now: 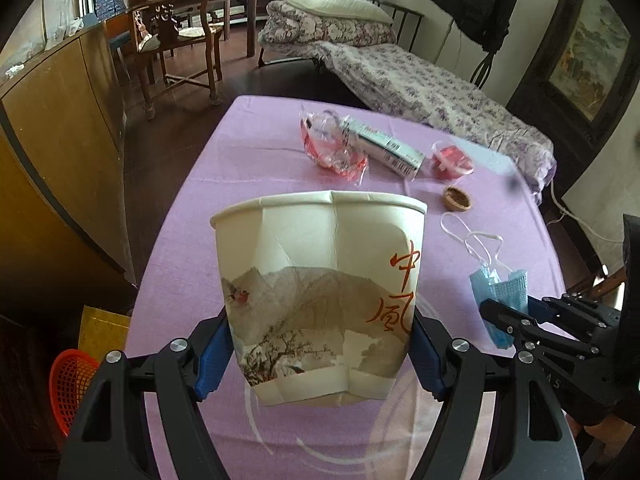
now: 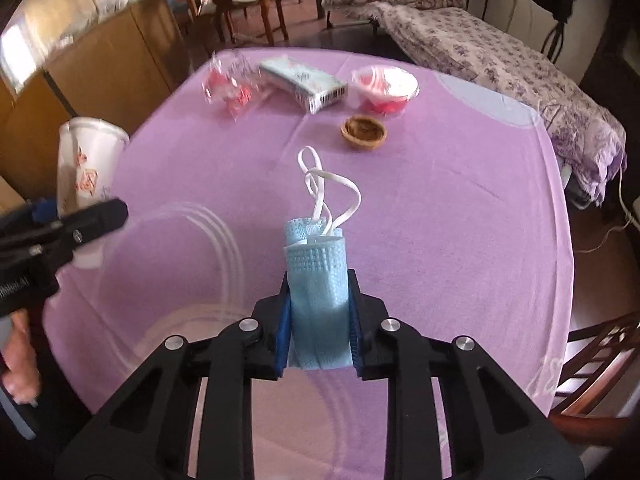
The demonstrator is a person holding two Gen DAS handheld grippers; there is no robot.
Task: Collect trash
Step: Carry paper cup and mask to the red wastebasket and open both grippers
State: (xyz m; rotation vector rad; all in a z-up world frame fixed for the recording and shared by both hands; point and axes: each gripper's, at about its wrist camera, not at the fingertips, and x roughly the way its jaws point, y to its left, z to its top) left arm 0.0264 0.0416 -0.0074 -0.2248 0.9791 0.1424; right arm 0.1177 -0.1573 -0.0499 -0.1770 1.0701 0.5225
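My left gripper [image 1: 320, 344] is shut on a crumpled white paper cup [image 1: 320, 280] with a mountain print, held above the near left part of the purple table [image 1: 248, 160]. The cup also shows in the right wrist view [image 2: 86, 156]. My right gripper [image 2: 318, 320] is shut on a folded blue face mask [image 2: 318, 276] with white ear loops, held above the table; the mask also shows in the left wrist view [image 1: 500, 288]. On the far side of the table lie a red-and-clear plastic wrapper [image 2: 232, 88], a tissue pack [image 2: 304, 82], a red jelly cup [image 2: 386, 88] and a brown nutshell [image 2: 363, 132].
An orange mesh basket [image 1: 72, 384] stands on the floor left of the table, beside a yellow bag [image 1: 102, 332]. A wooden cabinet [image 1: 52, 128] lines the left side. A bed [image 1: 420, 80] and a wooden chair [image 1: 176, 44] stand beyond the table. Another chair [image 2: 600, 360] is at the right.
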